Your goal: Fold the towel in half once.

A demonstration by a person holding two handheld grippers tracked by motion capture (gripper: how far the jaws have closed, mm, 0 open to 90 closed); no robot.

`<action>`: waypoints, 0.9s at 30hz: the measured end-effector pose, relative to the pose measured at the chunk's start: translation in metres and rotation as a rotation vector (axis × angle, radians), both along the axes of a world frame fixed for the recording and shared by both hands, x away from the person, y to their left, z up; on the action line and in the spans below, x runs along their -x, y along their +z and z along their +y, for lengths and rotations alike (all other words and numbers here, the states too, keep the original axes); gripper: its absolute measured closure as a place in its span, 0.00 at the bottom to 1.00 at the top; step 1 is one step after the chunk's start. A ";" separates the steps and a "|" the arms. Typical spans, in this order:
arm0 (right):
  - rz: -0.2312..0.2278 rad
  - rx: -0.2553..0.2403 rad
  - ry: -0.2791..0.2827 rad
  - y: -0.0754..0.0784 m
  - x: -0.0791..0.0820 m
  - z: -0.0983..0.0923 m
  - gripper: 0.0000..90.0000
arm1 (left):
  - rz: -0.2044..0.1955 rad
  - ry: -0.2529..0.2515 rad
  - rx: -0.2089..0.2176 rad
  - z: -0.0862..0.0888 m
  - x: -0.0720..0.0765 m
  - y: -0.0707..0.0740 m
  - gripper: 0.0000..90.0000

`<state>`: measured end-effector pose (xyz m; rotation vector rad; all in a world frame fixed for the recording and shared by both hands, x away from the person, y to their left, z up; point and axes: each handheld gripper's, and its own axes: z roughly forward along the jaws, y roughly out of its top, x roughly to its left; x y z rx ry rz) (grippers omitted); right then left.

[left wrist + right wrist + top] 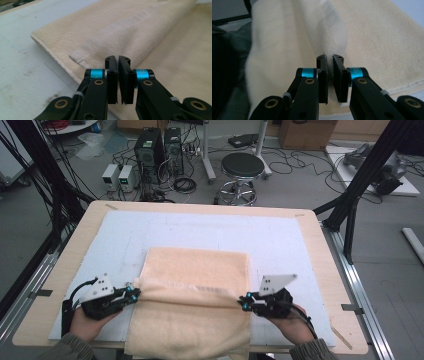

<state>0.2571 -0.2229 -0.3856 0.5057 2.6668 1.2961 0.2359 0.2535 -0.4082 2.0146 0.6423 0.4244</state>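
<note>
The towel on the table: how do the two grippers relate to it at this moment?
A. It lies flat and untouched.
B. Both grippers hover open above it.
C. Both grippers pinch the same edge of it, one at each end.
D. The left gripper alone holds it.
C: the left gripper and the right gripper are each closed on the lifted hem of the beige towel, at opposite ends of it.

Light wooden table (320, 250) with pale blue mat (200, 227). Grey floor (300, 185) behind: tangled black cables (295, 162), two black PC towers (159, 149), round black stool on chrome base (242, 167), cardboard box (306, 132).
</note>
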 end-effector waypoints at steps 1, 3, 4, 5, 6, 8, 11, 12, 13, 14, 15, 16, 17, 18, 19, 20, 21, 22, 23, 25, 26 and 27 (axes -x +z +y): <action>0.003 -0.018 0.030 0.000 0.016 -0.001 0.91 | -0.005 -0.016 -0.009 0.000 0.009 0.001 0.94; 0.014 -0.033 0.038 0.002 0.026 -0.005 0.82 | -0.003 -0.045 -0.038 0.003 0.025 0.004 0.90; 0.019 -0.047 0.040 0.003 0.027 -0.008 0.80 | 0.003 -0.043 -0.043 0.004 0.027 0.005 0.84; 0.015 -0.063 0.033 0.004 0.028 -0.011 0.79 | 0.006 -0.034 -0.041 0.005 0.028 0.006 0.80; 0.014 -0.075 0.018 0.005 0.027 -0.015 0.77 | 0.000 -0.025 -0.042 0.006 0.027 0.007 0.76; 0.018 -0.089 -0.006 0.005 0.020 -0.019 0.74 | -0.001 -0.011 -0.032 0.007 0.023 0.008 0.71; 0.002 -0.061 -0.039 0.003 0.005 -0.020 0.71 | -0.003 0.002 -0.028 0.004 0.014 0.006 0.68; 0.000 -0.054 -0.051 0.001 0.000 -0.019 0.70 | -0.007 0.000 -0.033 0.004 0.010 0.006 0.67; 0.001 -0.048 -0.061 0.000 -0.006 -0.018 0.69 | -0.007 0.003 -0.029 0.003 0.006 0.006 0.66; 0.006 -0.045 -0.071 -0.001 -0.012 -0.017 0.67 | -0.009 0.006 -0.026 0.002 0.002 0.007 0.66; 0.005 -0.041 -0.081 -0.001 -0.018 -0.016 0.66 | -0.010 0.010 -0.020 0.001 -0.003 0.007 0.66; 0.004 -0.037 -0.090 -0.002 -0.025 -0.015 0.66 | -0.011 0.015 -0.017 0.001 -0.008 0.008 0.66; 0.001 -0.034 -0.101 -0.002 -0.031 -0.014 0.65 | -0.010 0.019 -0.014 -0.001 -0.014 0.008 0.66; -0.001 -0.035 -0.110 -0.003 -0.038 -0.013 0.64 | -0.010 0.024 -0.016 -0.002 -0.019 0.008 0.65; 0.003 -0.034 -0.123 -0.003 -0.045 -0.012 0.62 | -0.008 0.027 -0.016 -0.004 -0.025 0.008 0.65; 0.004 -0.032 -0.134 -0.004 -0.051 -0.011 0.62 | -0.005 0.032 -0.020 -0.005 -0.031 0.008 0.63; 0.007 -0.029 -0.146 -0.005 -0.057 -0.010 0.61 | -0.005 0.032 -0.020 -0.005 -0.031 0.008 0.62; 0.002 -0.025 -0.155 -0.006 -0.063 -0.009 0.60 | -0.003 0.042 -0.021 -0.008 -0.043 0.007 0.62; 0.001 -0.024 -0.166 -0.006 -0.069 -0.008 0.58 | -0.003 0.042 -0.021 -0.008 -0.043 0.007 0.61; 0.004 -0.019 -0.192 -0.008 -0.079 -0.007 0.55 | 0.009 0.066 -0.012 -0.011 -0.063 0.005 0.60; 0.007 -0.012 -0.204 -0.009 -0.084 -0.007 0.53 | 0.014 0.079 -0.008 -0.012 -0.070 0.004 0.59; 0.010 -0.009 -0.217 -0.011 -0.090 -0.006 0.51 | 0.015 0.092 0.000 -0.013 -0.077 0.003 0.58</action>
